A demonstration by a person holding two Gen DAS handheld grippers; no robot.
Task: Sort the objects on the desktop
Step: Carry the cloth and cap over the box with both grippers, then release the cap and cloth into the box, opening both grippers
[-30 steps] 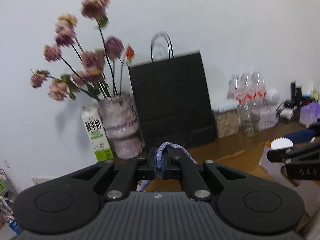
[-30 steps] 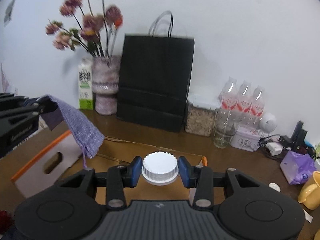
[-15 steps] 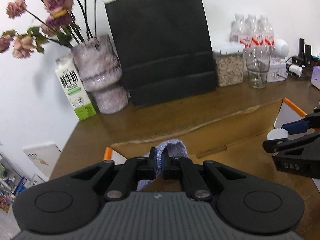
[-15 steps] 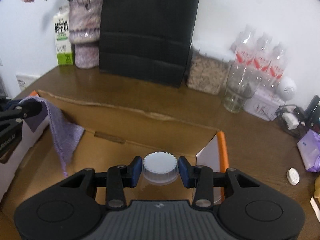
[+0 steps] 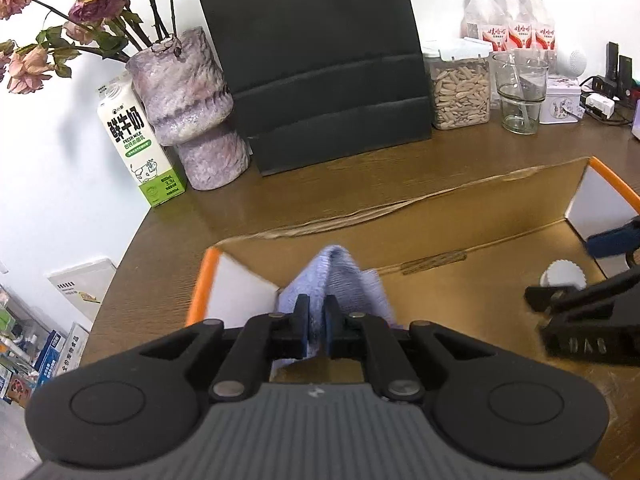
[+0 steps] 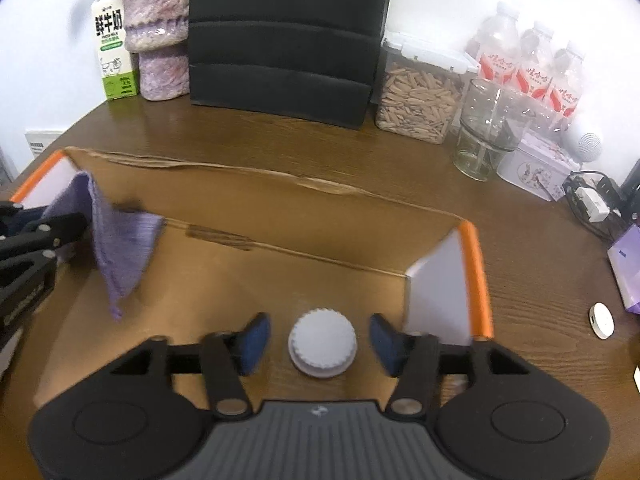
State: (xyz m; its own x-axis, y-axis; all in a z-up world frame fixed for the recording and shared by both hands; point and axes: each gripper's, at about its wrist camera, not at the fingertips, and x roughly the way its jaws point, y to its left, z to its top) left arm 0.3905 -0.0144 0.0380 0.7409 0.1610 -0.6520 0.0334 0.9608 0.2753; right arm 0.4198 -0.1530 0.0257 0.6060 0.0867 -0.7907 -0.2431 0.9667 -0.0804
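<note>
Both our hands have come down into the cardboard box (image 6: pixel 280 280). Our right gripper (image 6: pixel 320 342) fingers are opening, the white cap (image 6: pixel 322 342) loose between them. Our left gripper (image 5: pixel 316 330) fingers stay pinched on the purple cloth (image 5: pixel 340 280).

I see the box (image 6: pixel 256 184) mid-table (image 6: pixel 280 148) — cloth (image 6: pixel 120 248) at its left end, cap (image 6: pixel 322 342) right; bag (image 6: pixel 286 36) behind.
</note>
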